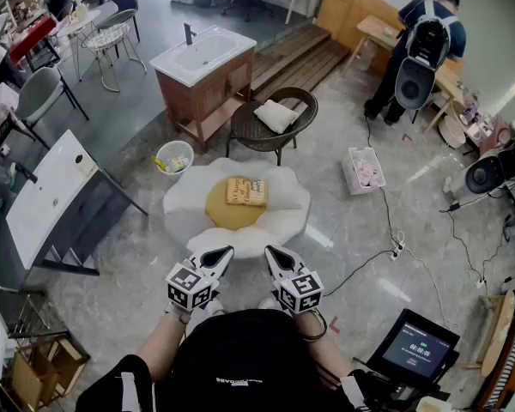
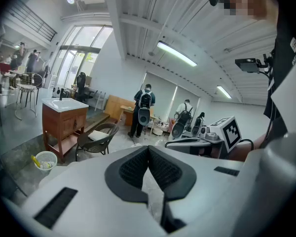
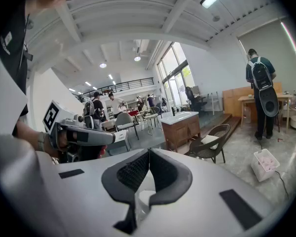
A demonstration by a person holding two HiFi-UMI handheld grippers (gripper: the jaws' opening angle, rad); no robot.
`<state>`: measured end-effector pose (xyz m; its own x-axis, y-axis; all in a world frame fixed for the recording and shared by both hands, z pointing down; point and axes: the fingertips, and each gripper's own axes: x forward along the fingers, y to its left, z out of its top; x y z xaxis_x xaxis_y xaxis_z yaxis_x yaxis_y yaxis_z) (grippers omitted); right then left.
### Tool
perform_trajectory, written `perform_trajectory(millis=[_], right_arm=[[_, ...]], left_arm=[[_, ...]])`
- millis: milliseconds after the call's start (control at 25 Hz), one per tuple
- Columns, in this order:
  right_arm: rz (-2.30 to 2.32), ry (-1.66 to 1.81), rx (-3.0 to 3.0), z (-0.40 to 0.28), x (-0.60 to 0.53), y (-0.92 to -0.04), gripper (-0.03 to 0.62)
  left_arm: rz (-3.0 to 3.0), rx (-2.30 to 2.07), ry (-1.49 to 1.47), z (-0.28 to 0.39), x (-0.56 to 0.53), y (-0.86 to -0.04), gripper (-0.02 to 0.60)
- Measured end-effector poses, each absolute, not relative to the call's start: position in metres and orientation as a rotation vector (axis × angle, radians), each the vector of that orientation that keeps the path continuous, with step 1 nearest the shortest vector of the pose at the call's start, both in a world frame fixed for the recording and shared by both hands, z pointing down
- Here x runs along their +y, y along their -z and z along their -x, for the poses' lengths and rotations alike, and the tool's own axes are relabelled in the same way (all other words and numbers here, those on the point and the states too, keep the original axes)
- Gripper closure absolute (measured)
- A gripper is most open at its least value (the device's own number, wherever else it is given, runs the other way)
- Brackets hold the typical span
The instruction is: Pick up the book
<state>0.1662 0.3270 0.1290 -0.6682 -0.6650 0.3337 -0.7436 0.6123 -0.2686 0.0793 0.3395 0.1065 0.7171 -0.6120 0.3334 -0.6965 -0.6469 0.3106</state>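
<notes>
A tan book (image 1: 245, 191) lies flat on the round yellow top of a white flower-shaped table (image 1: 287, 217) in the head view. My left gripper (image 1: 224, 252) and right gripper (image 1: 271, 252) hover side by side just short of the table's near edge, a little apart from each other. Both are shut with nothing between their jaws. In the left gripper view the black pads (image 2: 135, 169) meet at their tips, and the right gripper (image 2: 187, 143) shows to the side. The right gripper view shows its pads (image 3: 163, 174) closed too, with the left gripper (image 3: 81, 135) beside it.
Behind the table stand a wicker chair with a cushion (image 1: 275, 118), a wooden washstand (image 1: 203, 71) and a small waste basket (image 1: 173, 157). A white slanted cabinet (image 1: 56, 196) is at left. A pink crate (image 1: 365, 170), cables and a screen (image 1: 416, 346) are at right. A person (image 1: 425, 45) stands far back.
</notes>
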Motion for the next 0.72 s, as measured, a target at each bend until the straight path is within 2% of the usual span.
perform_trajectory(millis=[720], right_arm=[[-1.099, -0.476, -2.701, -0.242, 0.313, -0.121, 0.571]], left_arm=[[-2.499, -1.147, -0.229, -0.162, 0.322, -0.105, 0.567]])
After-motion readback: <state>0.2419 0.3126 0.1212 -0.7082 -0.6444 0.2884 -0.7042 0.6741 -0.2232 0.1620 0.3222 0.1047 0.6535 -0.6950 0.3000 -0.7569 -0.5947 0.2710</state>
